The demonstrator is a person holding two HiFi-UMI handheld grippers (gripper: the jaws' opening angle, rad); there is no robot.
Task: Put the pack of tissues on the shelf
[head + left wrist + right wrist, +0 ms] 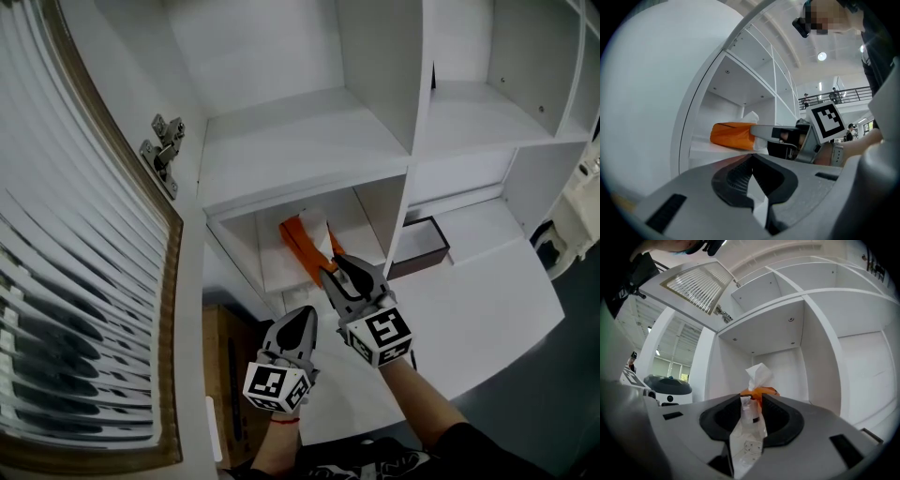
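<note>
Off to the left there's a ribbed glass cabinet door in a brown wooden frame, swung open, with a silver metal hinge at its edge. A dark brown rectangular box sits over on the right, and a brown cardboard box is down low. The right gripper view catches a round white-and-dark machine at the left.

White shelving rises above and beyond the right gripper; a ribbed-glass cabinet door with metal hinge hangs open far to its left, dark floor to its right.
</note>
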